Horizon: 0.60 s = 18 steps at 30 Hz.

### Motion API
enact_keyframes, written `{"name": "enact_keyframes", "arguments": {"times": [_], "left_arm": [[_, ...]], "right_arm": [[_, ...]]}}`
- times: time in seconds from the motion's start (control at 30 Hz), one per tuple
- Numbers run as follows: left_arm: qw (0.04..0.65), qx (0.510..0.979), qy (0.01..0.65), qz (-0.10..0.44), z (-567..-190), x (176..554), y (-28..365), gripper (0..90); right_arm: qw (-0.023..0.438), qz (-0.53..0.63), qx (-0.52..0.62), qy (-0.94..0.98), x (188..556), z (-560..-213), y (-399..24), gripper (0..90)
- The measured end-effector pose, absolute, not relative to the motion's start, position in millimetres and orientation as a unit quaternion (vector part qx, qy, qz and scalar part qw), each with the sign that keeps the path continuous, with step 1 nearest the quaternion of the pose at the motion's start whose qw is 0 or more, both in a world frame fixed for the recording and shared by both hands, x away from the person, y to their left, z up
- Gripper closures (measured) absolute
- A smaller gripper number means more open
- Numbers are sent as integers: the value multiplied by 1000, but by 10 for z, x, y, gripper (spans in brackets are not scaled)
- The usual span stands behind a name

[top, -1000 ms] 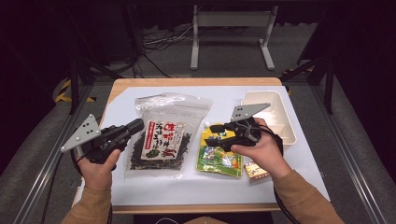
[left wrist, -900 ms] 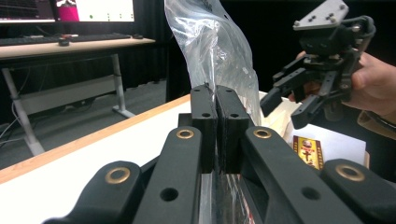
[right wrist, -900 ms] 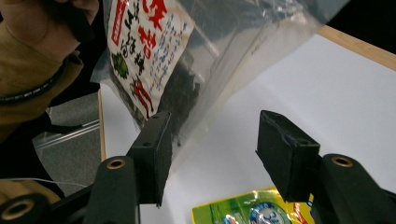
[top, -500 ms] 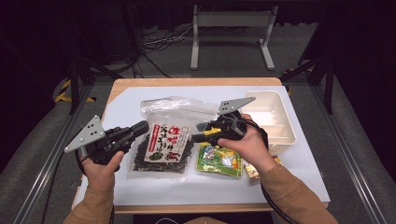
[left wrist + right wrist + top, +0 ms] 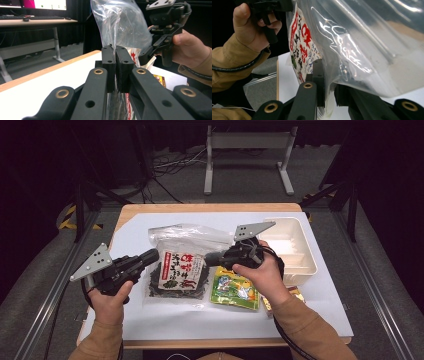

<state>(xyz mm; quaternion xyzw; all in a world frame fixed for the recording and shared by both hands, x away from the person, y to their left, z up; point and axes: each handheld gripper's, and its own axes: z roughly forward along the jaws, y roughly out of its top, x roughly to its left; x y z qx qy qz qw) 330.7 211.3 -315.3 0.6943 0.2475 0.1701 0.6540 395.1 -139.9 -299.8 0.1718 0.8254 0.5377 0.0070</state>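
Note:
A clear bag of dark seaweed with a red-and-white label is held between both grippers over the white sheet. My left gripper pinches the bag's left edge; in the left gripper view its jaws are pressed together on the thin plastic, and the clear top of the bag rises behind them. My right gripper grips the bag's right edge. In the right gripper view the bag runs down between the jaws, and the plastic partly hides the right jaw.
A green-and-yellow snack packet lies under the right hand. A small orange packet peeks out beside the right wrist. A white tray stands at the back right. The white sheet covers most of the wooden table.
My right gripper has moved up and left, off the green packet to the seaweed bag's right edge. My left gripper has stayed at the bag's left edge.

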Motion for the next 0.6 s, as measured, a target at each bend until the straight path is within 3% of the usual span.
{"name": "enact_keyframes", "arguments": {"times": [0.33, 0.6], "left_arm": [[655, 693, 251, 165, -3164, 3319, 2095, 838], [666, 685, 257, 145, -3182, 3340, 2115, 669]], "right_arm": [[10, 537, 171, 826, 3932, -2901, -1445, 825], [19, 525, 177, 833, 3918, -2776, -1523, 828]]}}
